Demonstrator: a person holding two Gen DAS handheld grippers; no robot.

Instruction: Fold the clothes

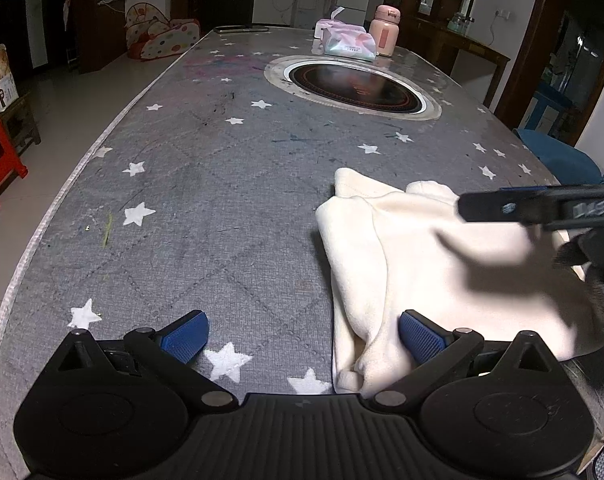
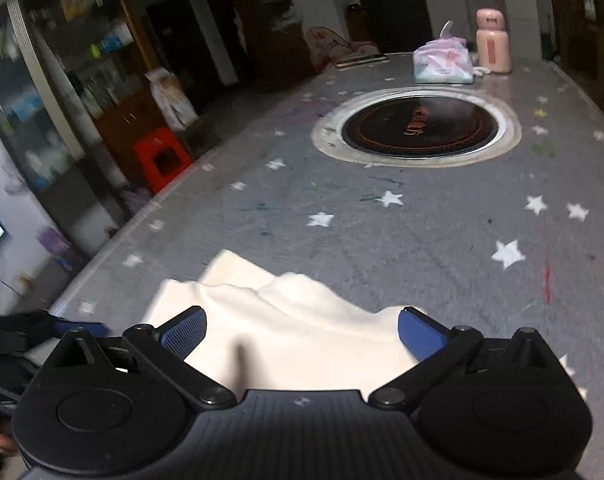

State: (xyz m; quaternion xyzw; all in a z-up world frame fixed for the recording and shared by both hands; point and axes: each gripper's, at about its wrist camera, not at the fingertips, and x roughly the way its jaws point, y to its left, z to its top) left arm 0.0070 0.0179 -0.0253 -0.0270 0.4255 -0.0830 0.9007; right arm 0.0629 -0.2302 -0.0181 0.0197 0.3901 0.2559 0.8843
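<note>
Cream garment (image 1: 442, 256) lies bunched on the star-print bench (image 1: 222, 200), near edge, partly doubled over with loose layers on its left side. Left tongs (image 1: 302, 338) spread wide, holding nothing, right pad over the cloth's left edge. Right tongs (image 2: 302, 334) also wide, empty, hovering above the cloth. Fits mid-fold or a rough finished fold. Any grip needs a single clean edge, not the whole stack.
</note>
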